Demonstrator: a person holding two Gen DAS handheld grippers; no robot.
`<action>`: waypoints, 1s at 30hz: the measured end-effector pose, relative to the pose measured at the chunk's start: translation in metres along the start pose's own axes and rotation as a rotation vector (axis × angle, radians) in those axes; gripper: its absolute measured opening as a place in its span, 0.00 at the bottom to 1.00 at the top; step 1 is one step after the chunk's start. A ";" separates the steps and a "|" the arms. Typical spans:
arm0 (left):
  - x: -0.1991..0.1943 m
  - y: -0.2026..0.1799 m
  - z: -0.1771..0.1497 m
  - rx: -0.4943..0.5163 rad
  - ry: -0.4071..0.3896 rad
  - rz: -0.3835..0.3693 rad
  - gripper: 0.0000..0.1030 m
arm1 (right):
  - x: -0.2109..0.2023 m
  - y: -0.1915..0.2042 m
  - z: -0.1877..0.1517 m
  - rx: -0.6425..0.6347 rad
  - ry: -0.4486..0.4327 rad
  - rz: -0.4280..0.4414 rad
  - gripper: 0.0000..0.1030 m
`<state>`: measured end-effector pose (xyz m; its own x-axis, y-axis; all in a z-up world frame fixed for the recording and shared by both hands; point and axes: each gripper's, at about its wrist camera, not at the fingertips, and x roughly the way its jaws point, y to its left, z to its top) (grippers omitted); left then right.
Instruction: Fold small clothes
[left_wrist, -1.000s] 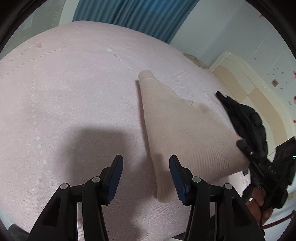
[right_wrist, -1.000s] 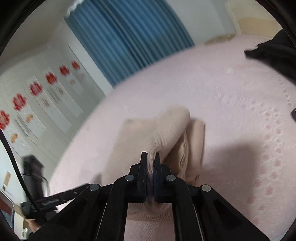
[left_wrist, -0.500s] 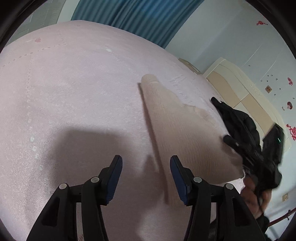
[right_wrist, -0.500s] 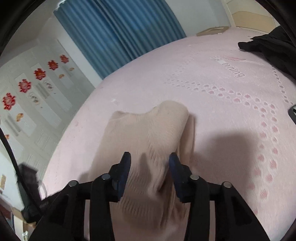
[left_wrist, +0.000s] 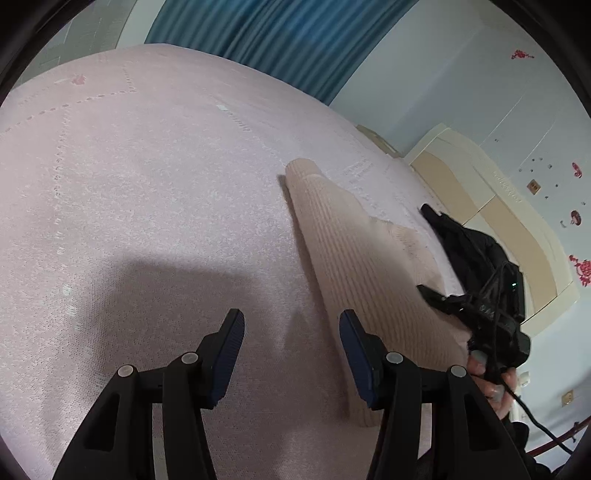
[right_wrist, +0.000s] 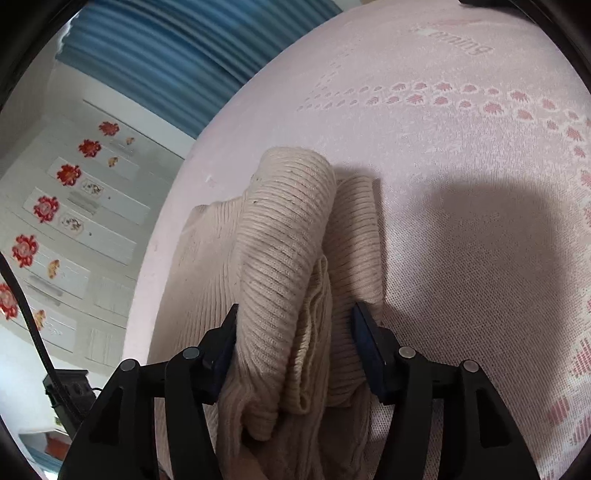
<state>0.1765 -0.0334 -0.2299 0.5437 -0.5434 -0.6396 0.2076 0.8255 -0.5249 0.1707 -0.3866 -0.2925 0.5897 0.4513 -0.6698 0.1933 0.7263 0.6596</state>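
Releasing a fold just laid down. Right gripper (right_wrist: 293, 343) mid-opening, jaws spreading, folded beige sweater (right_wrist: 288, 258) bunched between them; left pad looks to brush the knit, right pad looks just clear, no real squeeze. Best done by letting go fully before pulling away, then backing out low and straight along the ribs so pads don't drag the top flap open. Loose inner edge near the right pad, a snag risk if lifted too early. Left gripper (left_wrist: 291, 354) half open, nothing between the jaws, hovering over bare pink bedcover (left_wrist: 147, 221) just left of the sweater (left_wrist: 354, 266); right finger (left_wrist: 360, 363) overlaps the near hem in view, contact can't be told. Could press the near left edge flat to keep the fold from springing, judging by the puffed top layer. Sweater lying on the bed, right of centre in the left view, near the right side of the bed, black garment (left_wrist: 469, 240) just beyond it on the right. Long narrow shape; long axis running from near to far, tilting slightly left toward the blue curtain (left_wrist: 280, 37). Rounded narrow end far, wider end near. Ribs along the long axis. Top flap stacked over a lower layer, which shows on the right in the right view. Right gripper (left_wrist: 480, 310) and hand (left_wrist: 487, 376) at the near right corner in the left view.
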 end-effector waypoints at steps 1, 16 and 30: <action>-0.001 0.000 0.000 -0.005 -0.005 -0.007 0.50 | 0.001 0.002 0.001 -0.006 0.002 -0.004 0.56; -0.032 0.030 0.002 -0.102 -0.077 -0.030 0.50 | -0.064 0.093 0.002 -0.047 -0.108 0.085 0.20; -0.041 0.048 0.007 -0.154 -0.098 -0.059 0.50 | -0.081 0.149 0.012 -0.145 -0.132 -0.011 0.20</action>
<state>0.1699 0.0300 -0.2249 0.6121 -0.5665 -0.5517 0.1183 0.7555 -0.6444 0.1611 -0.3212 -0.1365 0.6874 0.3781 -0.6201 0.0914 0.8020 0.5902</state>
